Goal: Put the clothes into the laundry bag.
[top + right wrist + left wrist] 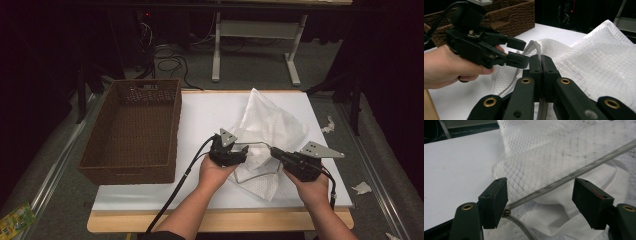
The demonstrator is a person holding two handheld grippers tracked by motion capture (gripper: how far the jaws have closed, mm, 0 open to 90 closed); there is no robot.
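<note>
1. White mesh laundry bag [267, 131] lying on the right half of the tabletop [200, 112], its top corner toward the far edge, wicker basket [135, 125] at the left edge.
2. Zipper band [564, 180] running as the long axis from one gripper to the other (slider [506, 213] at the left one).
3. Right gripper [541, 65] clamped tight on the band.
4. Left gripper [540, 202] spread wide around the band, pads clear of it, nearer the slider and best placed for it.
</note>
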